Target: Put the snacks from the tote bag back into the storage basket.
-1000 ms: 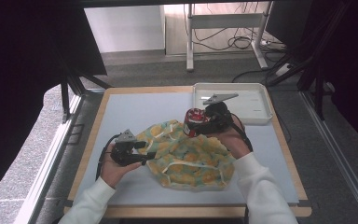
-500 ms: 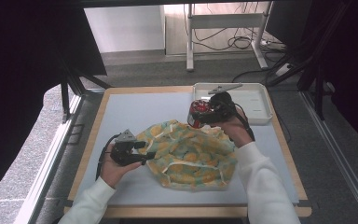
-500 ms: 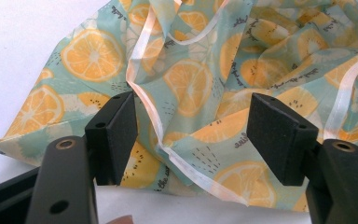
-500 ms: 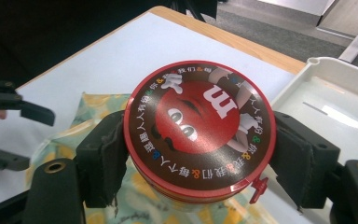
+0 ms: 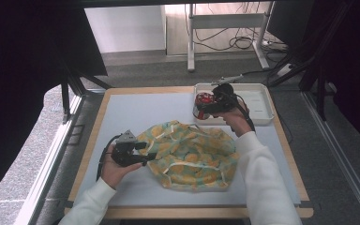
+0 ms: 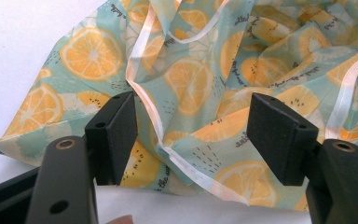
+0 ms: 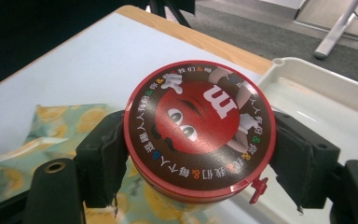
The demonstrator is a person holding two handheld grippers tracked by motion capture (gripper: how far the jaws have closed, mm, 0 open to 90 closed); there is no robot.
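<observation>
Lifted toward the tray [image 5: 262, 105], right tool [image 7: 200, 154] clamps a red-lidded tub [image 7: 199, 123], body hidden; left tool [image 6: 193, 140] gapes.

table [image 5: 122, 101] is a pale blue-grey top with a light wood edge, sitting mid-frame. floor [image 5: 136, 70] around it is grey speckled carpet. upper middle of the frame there's a white wall panel [image 5: 124, 28] and next to it a white metal desk frame [image 5: 225, 21] with a tangle of black cables [image 5: 239, 40] on the floor under it. black stand legs [image 5: 304, 61] cross the upper right. big dark curtains or panels [image 5: 23, 70] fill the left side and far right. a metal rail [image 5: 47, 164] runs along the lower left.
</observation>
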